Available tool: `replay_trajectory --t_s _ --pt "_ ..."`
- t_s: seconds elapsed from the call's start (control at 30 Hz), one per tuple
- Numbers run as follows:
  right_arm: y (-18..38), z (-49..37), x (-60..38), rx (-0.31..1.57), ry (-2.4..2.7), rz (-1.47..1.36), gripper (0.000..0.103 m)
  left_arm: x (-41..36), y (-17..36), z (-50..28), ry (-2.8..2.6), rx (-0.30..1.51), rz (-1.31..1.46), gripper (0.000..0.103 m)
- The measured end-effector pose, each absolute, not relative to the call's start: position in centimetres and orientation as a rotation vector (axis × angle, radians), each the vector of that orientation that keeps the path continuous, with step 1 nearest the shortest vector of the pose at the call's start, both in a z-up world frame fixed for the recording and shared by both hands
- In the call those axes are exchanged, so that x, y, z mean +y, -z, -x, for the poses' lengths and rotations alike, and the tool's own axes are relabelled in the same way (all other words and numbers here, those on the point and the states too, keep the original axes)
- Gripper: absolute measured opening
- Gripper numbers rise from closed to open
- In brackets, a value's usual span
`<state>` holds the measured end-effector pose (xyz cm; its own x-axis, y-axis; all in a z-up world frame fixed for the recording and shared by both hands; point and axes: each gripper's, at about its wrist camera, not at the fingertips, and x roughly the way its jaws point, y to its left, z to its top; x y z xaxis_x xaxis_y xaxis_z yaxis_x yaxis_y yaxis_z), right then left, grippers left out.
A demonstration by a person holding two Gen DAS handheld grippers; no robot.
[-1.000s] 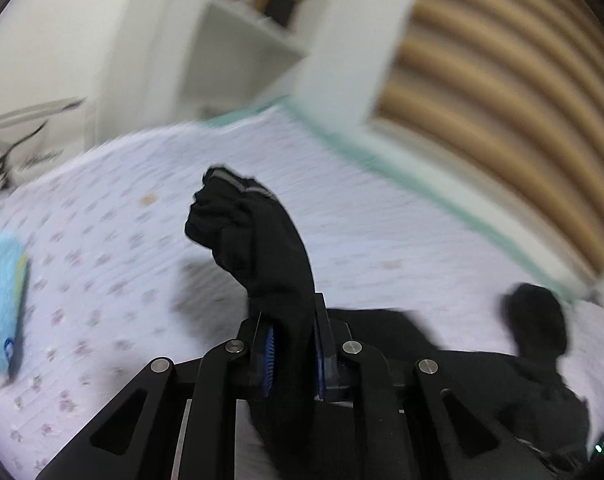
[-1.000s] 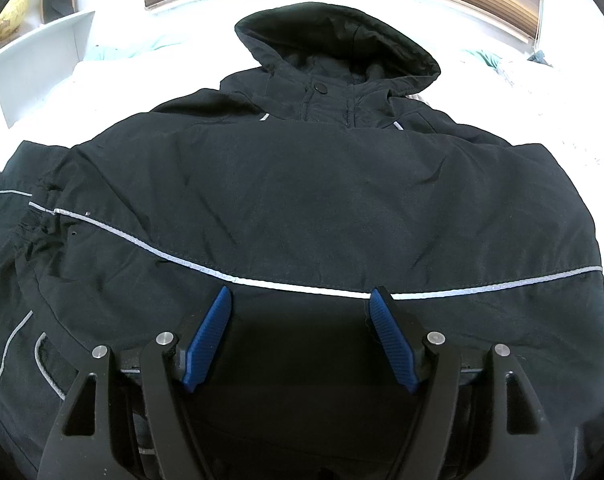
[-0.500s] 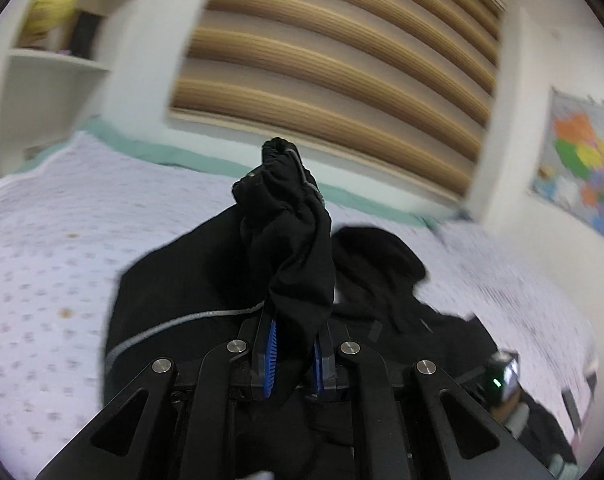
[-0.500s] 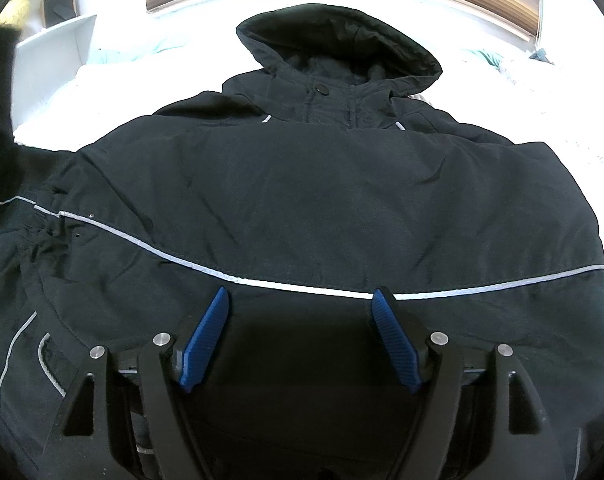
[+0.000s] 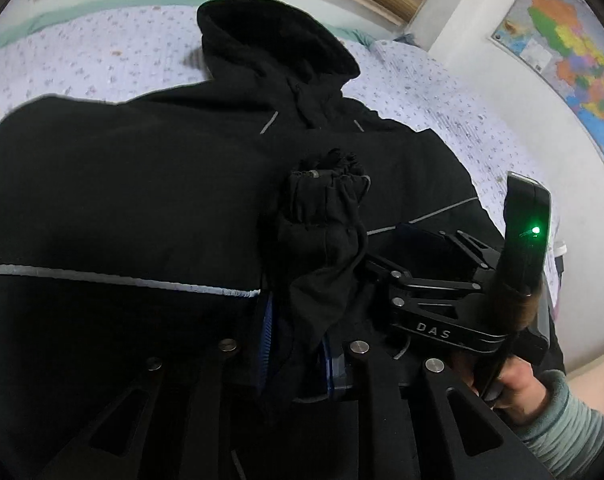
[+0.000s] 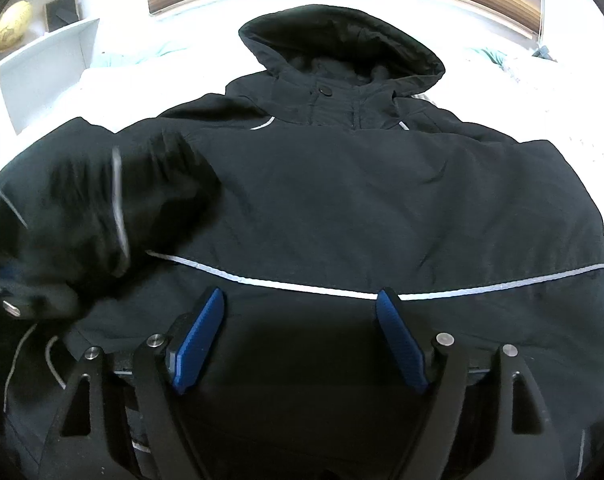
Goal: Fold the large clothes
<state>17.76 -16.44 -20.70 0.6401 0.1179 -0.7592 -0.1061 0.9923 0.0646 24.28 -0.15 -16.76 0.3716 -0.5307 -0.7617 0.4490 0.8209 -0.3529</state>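
A bed [image 5: 101, 60] with a floral sheet carries a black hooded jacket [image 6: 362, 200], spread flat, hood toward the far wall. Its sleeve cuff [image 5: 326, 216] is bunched and lies over the jacket's chest. The left hand-held gripper [image 5: 295, 340] has the sleeve fabric between its blue pads, its jaws narrow and opening. The right hand-held gripper [image 6: 302, 336] hovers over the jacket's lower front, jaws wide, opening, gripping nothing. A person's hand [image 5: 518, 388] holds that gripper.
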Motion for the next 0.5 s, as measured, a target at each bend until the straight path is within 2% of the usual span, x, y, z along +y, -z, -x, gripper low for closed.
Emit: replay_trajectory --t_s 0.03,0.13,0.17,0.37,0.5 --pt "20.7 -17.8 -16.4 0.867 -0.129 -0.017 0.082 0.2 16.4 -24.3 0.632 1.013 0.107 0.023" --pt "20.1 -17.6 -16.8 0.879 -0.146 -0.044 0.082 1.5 15.3 -24.7 0.676 1.057 0.234 0.048" --pt "19.7 -17.4 -17.0 0.892 -0.167 -0.063 0.083 2.0 14.8 -24.7 0.697 1.059 0.295 0.052" --pt "16.2 -15.0 -17.1 0.913 -0.359 -0.208 0.083 4.1 13.5 -24.4 0.668 1.014 0.385 0.054" --pt "16.0 -15.3 -15.7 0.964 -0.449 -0.288 0.083 4.7 12.1 -23.2 0.688 0.971 0.43 0.054"
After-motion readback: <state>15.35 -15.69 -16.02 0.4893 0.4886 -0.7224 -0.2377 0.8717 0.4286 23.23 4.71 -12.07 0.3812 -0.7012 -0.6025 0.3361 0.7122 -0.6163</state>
